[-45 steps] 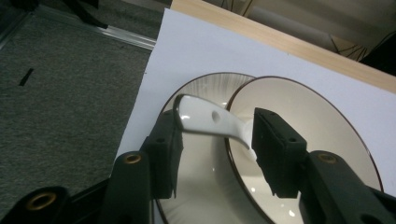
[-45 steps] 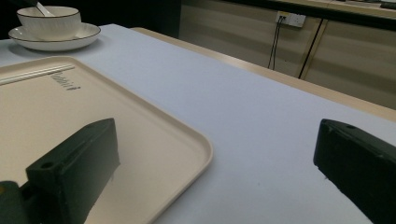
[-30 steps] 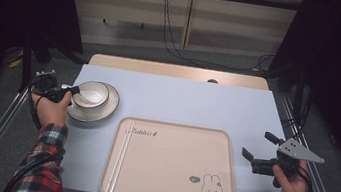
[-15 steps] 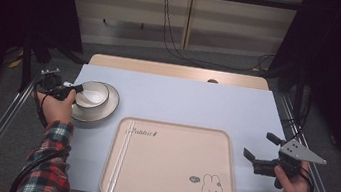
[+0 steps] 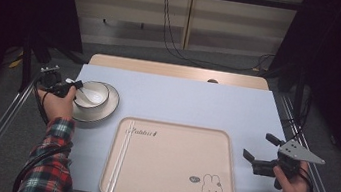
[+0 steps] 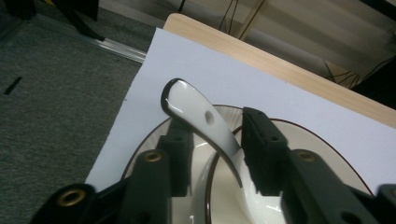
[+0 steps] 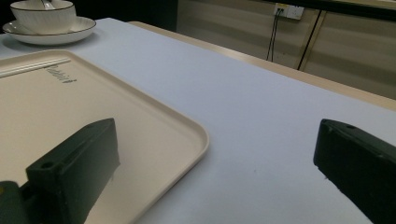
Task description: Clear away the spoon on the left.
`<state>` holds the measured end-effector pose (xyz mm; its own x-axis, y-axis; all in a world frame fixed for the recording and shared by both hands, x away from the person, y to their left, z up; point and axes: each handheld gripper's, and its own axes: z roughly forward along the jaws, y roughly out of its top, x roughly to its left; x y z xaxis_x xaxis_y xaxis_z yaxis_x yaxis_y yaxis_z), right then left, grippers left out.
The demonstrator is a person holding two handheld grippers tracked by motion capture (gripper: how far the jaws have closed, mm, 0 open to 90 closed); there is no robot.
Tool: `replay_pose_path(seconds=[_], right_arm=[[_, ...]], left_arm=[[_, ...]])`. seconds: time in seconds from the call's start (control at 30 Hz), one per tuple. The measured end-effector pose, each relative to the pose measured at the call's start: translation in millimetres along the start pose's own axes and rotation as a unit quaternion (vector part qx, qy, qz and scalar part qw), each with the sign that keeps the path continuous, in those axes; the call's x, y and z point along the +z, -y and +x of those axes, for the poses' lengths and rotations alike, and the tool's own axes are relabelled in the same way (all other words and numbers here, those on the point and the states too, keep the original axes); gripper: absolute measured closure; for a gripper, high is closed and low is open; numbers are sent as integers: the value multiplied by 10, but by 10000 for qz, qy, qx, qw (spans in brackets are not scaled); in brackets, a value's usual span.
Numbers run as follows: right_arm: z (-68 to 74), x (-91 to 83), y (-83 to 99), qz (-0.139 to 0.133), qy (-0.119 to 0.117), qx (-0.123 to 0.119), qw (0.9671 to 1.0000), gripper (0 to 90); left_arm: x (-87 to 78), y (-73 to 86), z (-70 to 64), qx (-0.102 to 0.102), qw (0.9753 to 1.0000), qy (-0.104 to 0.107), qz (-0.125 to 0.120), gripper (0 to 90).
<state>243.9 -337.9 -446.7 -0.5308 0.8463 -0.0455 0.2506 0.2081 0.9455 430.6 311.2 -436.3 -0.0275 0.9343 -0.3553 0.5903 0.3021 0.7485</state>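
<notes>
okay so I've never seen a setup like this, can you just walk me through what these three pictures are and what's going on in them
A person sits at a table holding a hand-held two-jaw gripper in each hand. The high view comes from a fixed camera above, looking down. The other two views come from cameras riding on the grippers, looking along their black jaws.

On the table lie a cream tray with a rabbit drawing and a pair of chopsticks at its left edge, and a white bowl on a saucer.

The left gripper has its jaws either side of the handle of a white ceramic spoon resting in the bowl; whether they grip it yet is unclear. The right gripper is open, holding nothing, beside the tray's right edge.
</notes>
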Motion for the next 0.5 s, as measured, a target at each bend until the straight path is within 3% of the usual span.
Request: replay_pose_path(seconds=[0.17, 0.2, 0.33, 0.4, 0.5], right_arm=[[-4, -8, 0, 20, 50, 24, 10000, 0], [-7, -6, 0, 6, 62, -2, 10000, 0], [-3, -5, -2, -10, 31, -12, 10000, 0], [-4, -10, -3, -3, 77, -13, 10000, 0], [-9, -19, -7, -21, 72, -13, 10000, 0]], left_arm=[[6, -10, -32, 1, 10000, 21, -72, 750], [11, -9, -50, -95, 9999, 29, -115, 763], [-10, -36, -52, -86, 9998, 61, -190, 803], [-32, -56, -75, -187, 9995, 103, -241, 833], [-63, -96, -110, -75, 9995, 140, -263, 858]])
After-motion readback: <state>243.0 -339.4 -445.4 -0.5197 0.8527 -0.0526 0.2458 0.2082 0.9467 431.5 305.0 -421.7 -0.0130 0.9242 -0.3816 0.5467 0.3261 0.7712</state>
